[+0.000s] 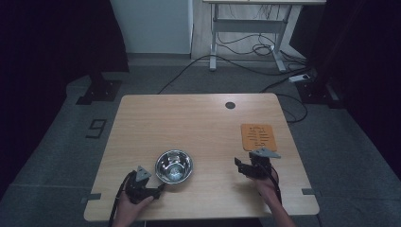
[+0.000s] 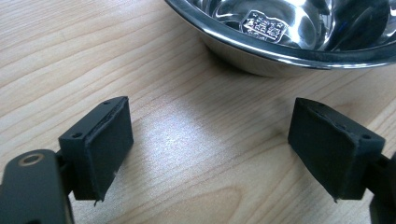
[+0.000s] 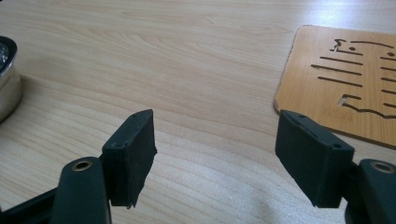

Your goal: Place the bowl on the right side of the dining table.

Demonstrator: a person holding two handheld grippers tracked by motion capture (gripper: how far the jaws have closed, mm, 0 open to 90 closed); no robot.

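I have one wooden table (image 1: 198,123) under me, and on it just two loose things: one steel bowl (image 1: 174,166) and one flat wooden trivet (image 1: 258,136) with slots cut through it. The bowl sits toward my near edge, left of centre, upright and with nothing in it that I can see but a stamped mark on its bottom. The trivet lies flat toward the right side, well apart from the bowl. I count two grippers. My left gripper (image 1: 161,187) rests low just beside the bowl's near left side; in the left gripper view its jaws stand wide apart over bare wood, with the bowl's rim close ahead and nothing between them. My right gripper (image 1: 241,166) sits just short of the trivet's near edge, its jaws likewise spread, holding nothing, the trivet off to the right.
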